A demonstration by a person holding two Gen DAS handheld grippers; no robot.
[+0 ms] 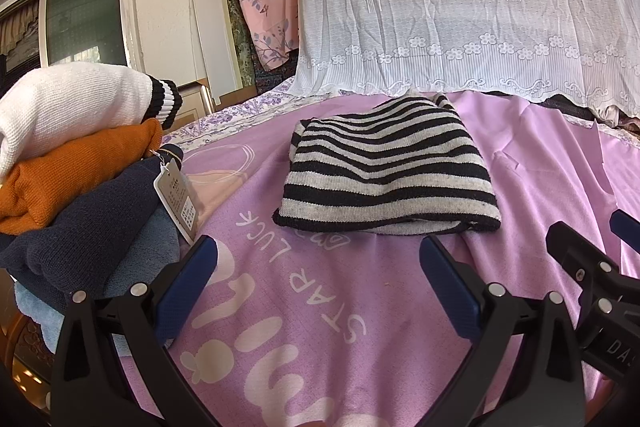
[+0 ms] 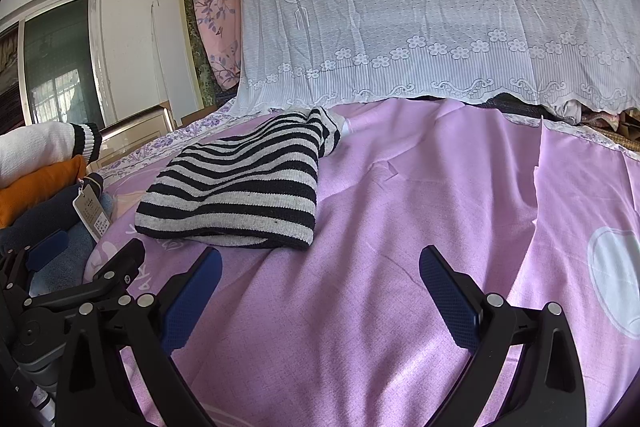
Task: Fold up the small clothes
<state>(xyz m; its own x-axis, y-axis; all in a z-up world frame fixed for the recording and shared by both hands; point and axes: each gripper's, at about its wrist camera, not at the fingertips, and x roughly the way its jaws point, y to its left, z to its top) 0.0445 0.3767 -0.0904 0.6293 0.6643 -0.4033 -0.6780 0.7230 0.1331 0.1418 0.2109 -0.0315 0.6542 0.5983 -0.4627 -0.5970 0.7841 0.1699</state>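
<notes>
My left tongs are spread wide over the pink sheet, pinching nothing. The striped top lies folded on the sheet straight ahead of them, its near hem just past the tips and not touching them. To the left of these tongs sits the stack of folded clothes: white on top, then orange, navy and light blue below, with a paper tag hanging off the navy one near my left pad.

My right tongs are also spread wide and hold nothing. From here the striped top lies ahead and to the left; its near edge comes close to my left pad but stays apart from it. Bare pink sheet fills the gap between these fingers. The left tongs show at the lower left, beside the stack. A lace cloth hangs behind the bed.
</notes>
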